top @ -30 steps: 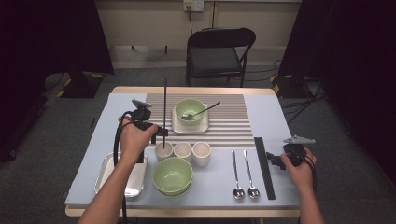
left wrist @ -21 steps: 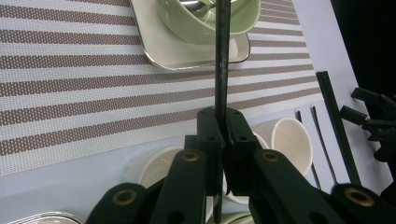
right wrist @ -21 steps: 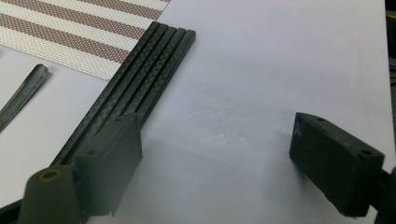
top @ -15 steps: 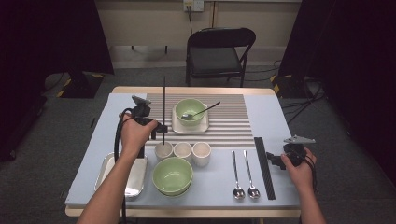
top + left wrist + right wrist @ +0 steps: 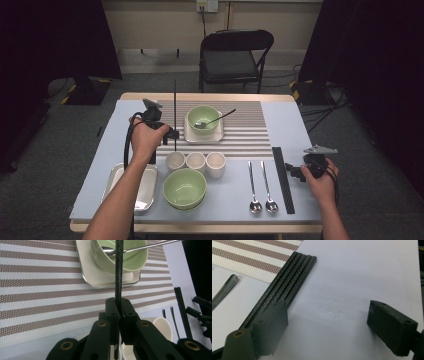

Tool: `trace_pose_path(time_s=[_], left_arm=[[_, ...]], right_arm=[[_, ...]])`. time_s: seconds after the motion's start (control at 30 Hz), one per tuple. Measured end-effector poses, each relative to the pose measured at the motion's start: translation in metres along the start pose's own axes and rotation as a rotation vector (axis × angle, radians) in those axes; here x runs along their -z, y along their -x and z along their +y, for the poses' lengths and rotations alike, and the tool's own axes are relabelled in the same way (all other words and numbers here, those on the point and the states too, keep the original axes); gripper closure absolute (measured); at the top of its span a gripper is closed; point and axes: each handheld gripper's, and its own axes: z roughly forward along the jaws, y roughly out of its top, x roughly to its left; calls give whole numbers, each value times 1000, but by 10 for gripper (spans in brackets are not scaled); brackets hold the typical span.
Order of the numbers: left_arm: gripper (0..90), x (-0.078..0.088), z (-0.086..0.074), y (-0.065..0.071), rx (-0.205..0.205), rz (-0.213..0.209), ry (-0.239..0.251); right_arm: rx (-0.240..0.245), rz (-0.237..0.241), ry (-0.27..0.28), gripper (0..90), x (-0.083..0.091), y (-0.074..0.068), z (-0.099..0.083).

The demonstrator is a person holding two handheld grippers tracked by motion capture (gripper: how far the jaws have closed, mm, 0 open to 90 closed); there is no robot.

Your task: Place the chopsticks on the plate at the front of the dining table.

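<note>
We see the table (image 5: 290,125) running from the chair side down to our near edge, its blue top bare along the left margin and across the far right corner. The striped mat (image 5: 240,135) covers the far middle; its near edge stops just short of the three cups (image 5: 195,162), and its right edge leaves an open lane before the table's right edge.

On the mat sits a square plate (image 5: 187,134) bearing a green bowl (image 5: 203,118) with a spoon (image 5: 215,120) leaning out to the right. Near the front edge a second green bowl (image 5: 185,188) stands beside a steel tray (image 5: 145,187) at the near left, the tray almost at the table's lip.

Our left gripper (image 5: 170,134) hovers over the mat's left part, just left of the plate, jaws clamped tight on one black chopstick (image 5: 175,107) — the stick stands upright, its lower tip above the gap between mat and cups.

Two spoons (image 5: 262,185) lie near right, then the bundle of black chopsticks (image 5: 282,175) lying lengthwise, near to far. Our right gripper (image 5: 327,320) rests at the near right edge, jaws wide apart and holding nothing — one jaw just at the bundle's near end, bare table between them.
</note>
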Motion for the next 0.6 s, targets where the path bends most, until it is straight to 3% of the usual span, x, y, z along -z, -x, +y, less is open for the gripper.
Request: trace_pose_path(time_s=[0.27, 0.5, 0.6], left_arm=[[867, -1, 3, -4, 13, 18, -10], [868, -3, 7, -8, 38, 2, -7], [867, -4, 9, -10, 31, 6, -7]], right_arm=[[-2, 1, -1, 152, 0, 0, 0], [-4, 2, -1, 152, 0, 0, 0], [-5, 2, -1, 152, 0, 0, 0]])
